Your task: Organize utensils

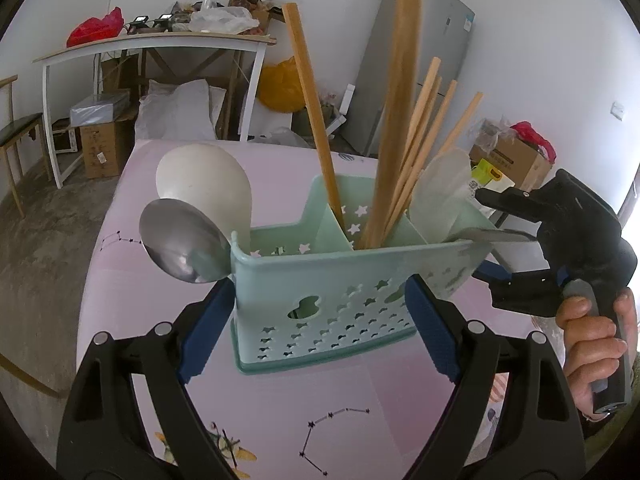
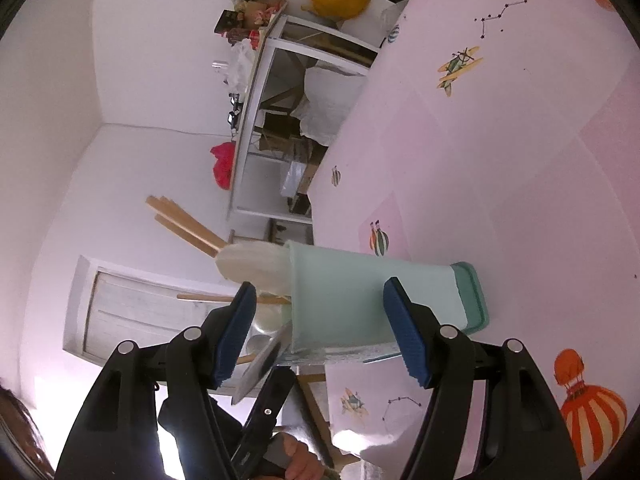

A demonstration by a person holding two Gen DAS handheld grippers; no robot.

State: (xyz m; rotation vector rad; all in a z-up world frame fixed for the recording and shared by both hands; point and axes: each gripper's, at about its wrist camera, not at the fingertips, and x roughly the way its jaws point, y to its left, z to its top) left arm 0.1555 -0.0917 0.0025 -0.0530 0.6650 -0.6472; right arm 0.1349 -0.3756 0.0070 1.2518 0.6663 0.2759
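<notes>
A mint green utensil caddy [image 1: 320, 276] stands on the pink tablecloth. It holds wooden chopsticks [image 1: 394, 128], a white spoon [image 1: 204, 180], a steel spoon [image 1: 180, 240] and a translucent spoon [image 1: 438, 196]. My left gripper [image 1: 320, 328] is open, its fingers straddling the caddy's front wall. My right gripper [image 1: 496, 240] is at the caddy's right end, open. In the right wrist view the right gripper [image 2: 320, 332] is open around the caddy's end wall [image 2: 360, 300]; a flat steel handle [image 2: 260, 364] lies by its left finger [image 2: 236, 336], not clamped.
The pink table [image 1: 280, 408] has cartoon prints. Beyond it are a white desk [image 1: 152, 46] with clutter, cardboard boxes [image 1: 516, 160], a grey fridge [image 1: 416, 72], a yellow bag [image 1: 280, 88] and a chair [image 1: 16, 132] at the left.
</notes>
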